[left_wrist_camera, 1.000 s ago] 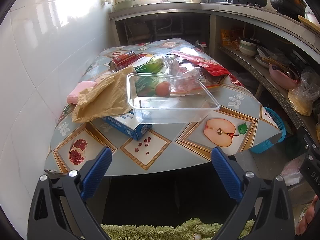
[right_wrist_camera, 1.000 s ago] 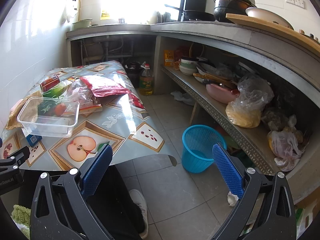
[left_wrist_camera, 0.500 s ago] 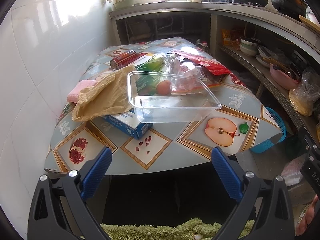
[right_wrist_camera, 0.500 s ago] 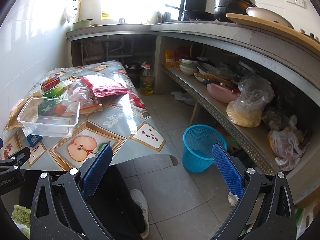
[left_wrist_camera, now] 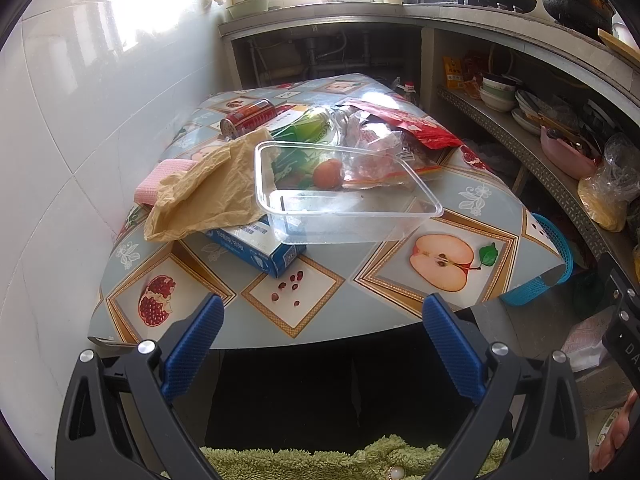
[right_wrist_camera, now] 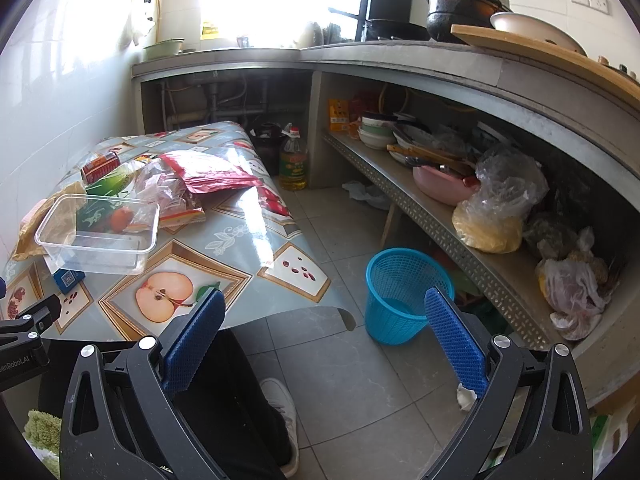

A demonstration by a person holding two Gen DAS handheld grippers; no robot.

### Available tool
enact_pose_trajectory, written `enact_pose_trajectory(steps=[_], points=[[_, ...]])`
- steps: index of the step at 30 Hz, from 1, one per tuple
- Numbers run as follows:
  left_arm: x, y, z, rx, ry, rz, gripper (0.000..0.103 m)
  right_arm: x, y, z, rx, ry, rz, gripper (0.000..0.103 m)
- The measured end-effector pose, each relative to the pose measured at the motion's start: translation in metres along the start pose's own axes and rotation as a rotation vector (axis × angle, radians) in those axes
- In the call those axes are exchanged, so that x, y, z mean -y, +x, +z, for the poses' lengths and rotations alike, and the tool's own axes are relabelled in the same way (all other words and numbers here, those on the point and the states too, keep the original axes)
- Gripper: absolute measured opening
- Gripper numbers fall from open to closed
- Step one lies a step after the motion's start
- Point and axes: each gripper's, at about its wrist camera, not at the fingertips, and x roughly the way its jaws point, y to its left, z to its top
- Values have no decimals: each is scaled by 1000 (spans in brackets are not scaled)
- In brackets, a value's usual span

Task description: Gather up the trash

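Kitchen corner, white tiled wall on the left, a low table (left_wrist_camera: 472, 196) under a glossy fruit-print oilcloth, and it is heaped with rubbish. Left gripper (left_wrist_camera: 320, 344) hangs just off the table's near edge, blue-padded fingers (left_wrist_camera: 192, 348) spread wide, nothing between them, touching nothing. Right gripper (right_wrist_camera: 320, 344) hangs over the tiled floor, fingers (right_wrist_camera: 456, 340) just as wide apart, also empty.

On the table: a clear plastic tub (left_wrist_camera: 344, 196) sits tilted, its near left corner propped on a blue carton (left_wrist_camera: 256, 248). That carton carries white lettering and a square code on its end, too small to read. A crumpled brown paper bag (left_wrist_camera: 208, 192) drapes over the carton's left side, with a pink cloth (left_wrist_camera: 156, 180) just beyond it against the wall. Farther back lies a red can (left_wrist_camera: 248, 118) on its side, writing on it unreadable. Beside it a green-and-clear bottle (left_wrist_camera: 312, 128), then crinkled clear plastic bags (left_wrist_camera: 376, 152), and a red foil packet (left_wrist_camera: 412, 128) at the far right, print on it not legible.

Down on the floor to the right of the table stands a blue mesh wastebasket (right_wrist_camera: 400, 292), well apart from the rubbish. At the far end, a yellow oil bottle (right_wrist_camera: 294, 160) with a red cap, label blurred. Bottom left of the right wrist view, "Robot.AI" shows on the left tool's body.
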Motion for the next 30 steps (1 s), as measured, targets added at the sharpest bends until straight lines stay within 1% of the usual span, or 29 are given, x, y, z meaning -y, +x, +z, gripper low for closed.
enact_pose_trajectory(steps=[30], points=[[-1, 2, -3, -1, 2, 1, 97, 0, -1, 1, 0, 2, 1, 95]])
